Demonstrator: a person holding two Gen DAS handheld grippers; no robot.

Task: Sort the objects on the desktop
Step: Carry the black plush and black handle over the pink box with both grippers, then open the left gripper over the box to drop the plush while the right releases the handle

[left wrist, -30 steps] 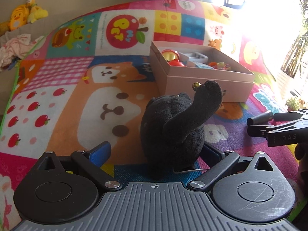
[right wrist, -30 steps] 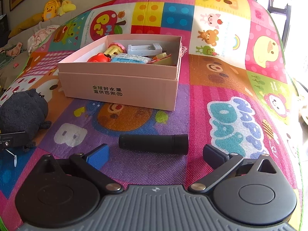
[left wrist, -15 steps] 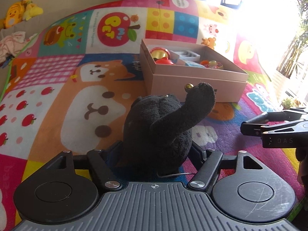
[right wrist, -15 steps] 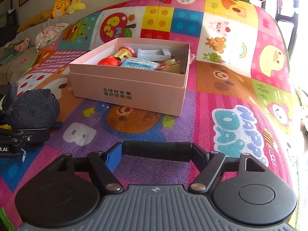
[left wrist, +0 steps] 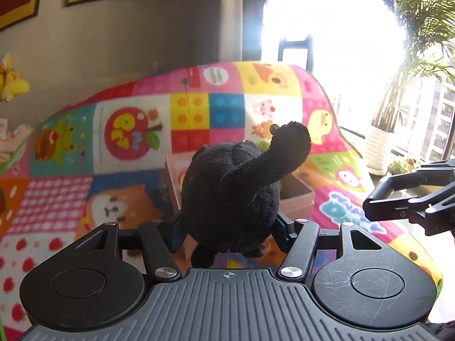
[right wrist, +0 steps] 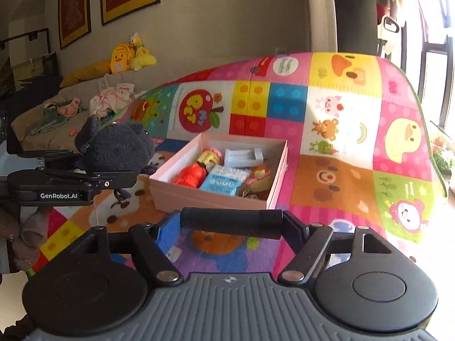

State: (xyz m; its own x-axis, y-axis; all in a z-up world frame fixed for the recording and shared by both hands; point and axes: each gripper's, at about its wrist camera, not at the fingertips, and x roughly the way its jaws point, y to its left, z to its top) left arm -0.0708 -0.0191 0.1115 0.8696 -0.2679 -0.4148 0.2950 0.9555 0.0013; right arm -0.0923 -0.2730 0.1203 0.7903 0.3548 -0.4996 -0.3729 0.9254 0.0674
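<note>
Left wrist view: the left gripper (left wrist: 227,227) has its jaws clamped on one black plush (left wrist: 231,196), held up off the mat (left wrist: 57,193). The plush is soft and bulges out above the jaws, so it could squirm loose in transit. It also hides most of the box (left wrist: 295,196), which makes a blind drop likely to hit the rim. The right gripper (left wrist: 398,201) shows at the right edge with one tube (left wrist: 395,182).

Right wrist view: the right gripper (right wrist: 231,227) has its jaws closed across the ends of one black tube (right wrist: 231,223), carried above the mat (right wrist: 341,176) just short of the one open pink box (right wrist: 216,199). The tube is smooth and round, so it could roll or slip out. The box already holds about six small items, so a careless release might bounce out. Both grippers near the box at once could collide. One plush (right wrist: 119,147) hangs in the left gripper (right wrist: 125,176).
</note>
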